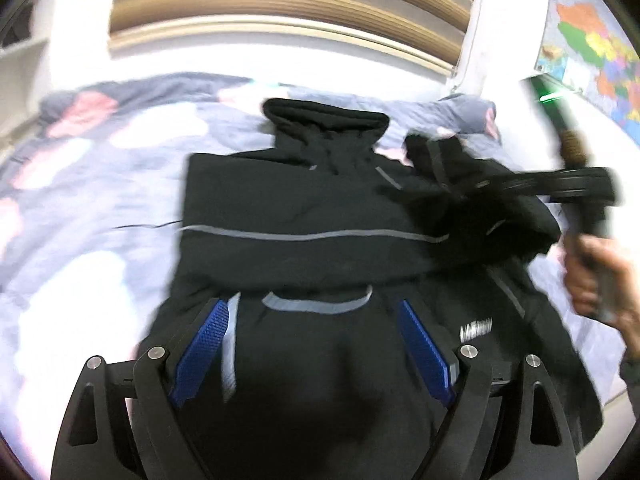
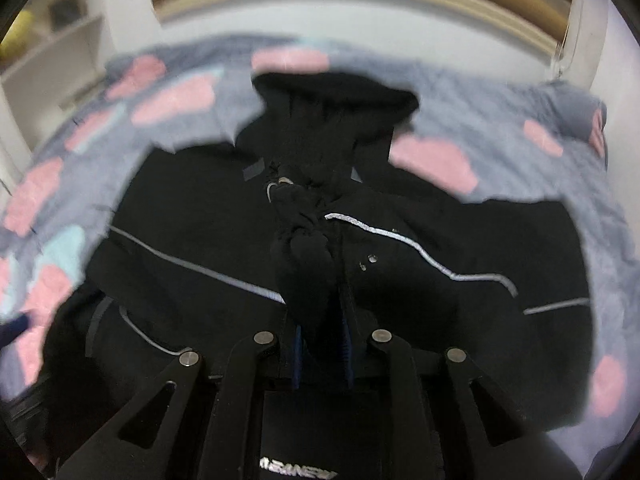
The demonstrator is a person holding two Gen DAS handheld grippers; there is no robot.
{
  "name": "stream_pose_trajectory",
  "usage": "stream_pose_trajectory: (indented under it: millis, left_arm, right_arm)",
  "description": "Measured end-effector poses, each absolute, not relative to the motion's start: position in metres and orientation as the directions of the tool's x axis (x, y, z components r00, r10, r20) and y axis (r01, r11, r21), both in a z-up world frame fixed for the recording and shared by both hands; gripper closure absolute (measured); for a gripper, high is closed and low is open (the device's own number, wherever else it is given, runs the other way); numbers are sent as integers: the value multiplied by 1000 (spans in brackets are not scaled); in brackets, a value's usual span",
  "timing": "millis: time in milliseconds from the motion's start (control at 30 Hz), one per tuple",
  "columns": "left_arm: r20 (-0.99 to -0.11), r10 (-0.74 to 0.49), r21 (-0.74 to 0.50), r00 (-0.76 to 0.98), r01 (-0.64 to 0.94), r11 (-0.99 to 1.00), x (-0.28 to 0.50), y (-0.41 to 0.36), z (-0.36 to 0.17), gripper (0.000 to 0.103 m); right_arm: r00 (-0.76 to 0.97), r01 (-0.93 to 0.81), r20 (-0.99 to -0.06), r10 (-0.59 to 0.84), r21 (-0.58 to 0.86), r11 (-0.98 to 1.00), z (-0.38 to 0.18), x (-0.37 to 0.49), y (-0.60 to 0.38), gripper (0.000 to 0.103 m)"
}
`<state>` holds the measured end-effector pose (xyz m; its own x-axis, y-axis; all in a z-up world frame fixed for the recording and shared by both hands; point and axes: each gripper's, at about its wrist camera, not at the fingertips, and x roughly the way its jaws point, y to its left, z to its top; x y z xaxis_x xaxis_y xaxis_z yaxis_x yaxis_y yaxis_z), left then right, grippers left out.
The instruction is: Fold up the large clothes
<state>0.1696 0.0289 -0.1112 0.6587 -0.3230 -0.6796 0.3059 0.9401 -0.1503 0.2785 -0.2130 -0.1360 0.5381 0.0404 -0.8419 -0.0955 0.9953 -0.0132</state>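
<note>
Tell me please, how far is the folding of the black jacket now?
Done: one side of the black jacket already lies folded across its body on the bed cover. In hand: the right tool is shut on a bunch of its fabric, above the body. The left tool is open and empty. Left: laying this part down, then folding further.

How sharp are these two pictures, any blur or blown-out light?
Left wrist view: the right tool and hand smear with motion, and the wall is blown out white. Right wrist view: bedspread streaks around the edges, black jacket loses detail.
</note>
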Motion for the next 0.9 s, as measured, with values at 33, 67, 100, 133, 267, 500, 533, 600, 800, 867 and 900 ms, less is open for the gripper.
stream_pose_trajectory:
  millis: [33, 67, 100, 133, 267, 500, 533, 600, 800, 867, 900]
  left_arm:
    - [-681, -309, -141, 664, 295, 945, 154, 36, -106, 16]
    - [-683, -303, -140, 665, 288, 947, 145, 41, -103, 16]
    - [-684, -300, -144, 665, 280, 949, 130, 48, -99, 16]
    - [-685, -298, -148, 665, 273, 950, 117, 54, -96, 16]
    - [-677, -282, -133, 679, 264, 955, 79, 69, -83, 16]
    - [-630, -299, -167, 716, 251, 953, 50, 66, -51, 16]
    - [-628, -301, -169, 718, 252, 953, 45, 63, -47, 16]
    - [-620, -306, -163, 722, 263, 951, 35, 56, -40, 16]
    - [-608, -365, -190, 705, 318, 929, 36, 25, -30, 15]
    - [-625, -400, -217, 671, 343, 914, 54, 11, -36, 15]
    - [-638, -413, -222, 650, 358, 907, 68, 0, -41, 15]
  right_arm:
    - [494, -80, -868, 46, 7, 997, -154, 283, -212, 77]
    - [454, -61, -890, 54, 30, 998, -167, 288, -212, 74]
    - [430, -46, -901, 62, 46, 998, -173, 288, -214, 74]
    - [410, -24, -909, 73, 69, 997, -179, 287, -217, 73]
    - [441, -8, -875, 202, 221, 975, -146, 256, -234, 52]
    - [630, -33, -766, 129, 139, 990, -41, 188, -244, 31]
    - [643, -30, -755, 131, 146, 989, -33, 178, -248, 31]
    - [658, -33, -738, 151, 172, 985, -22, 158, -256, 30]
    - [647, -50, -733, 211, 234, 971, -26, 134, -272, 25]
    - [643, -60, -725, 245, 272, 961, -35, 134, -279, 25]
    - [641, -61, -723, 257, 286, 956, -41, 136, -283, 25]
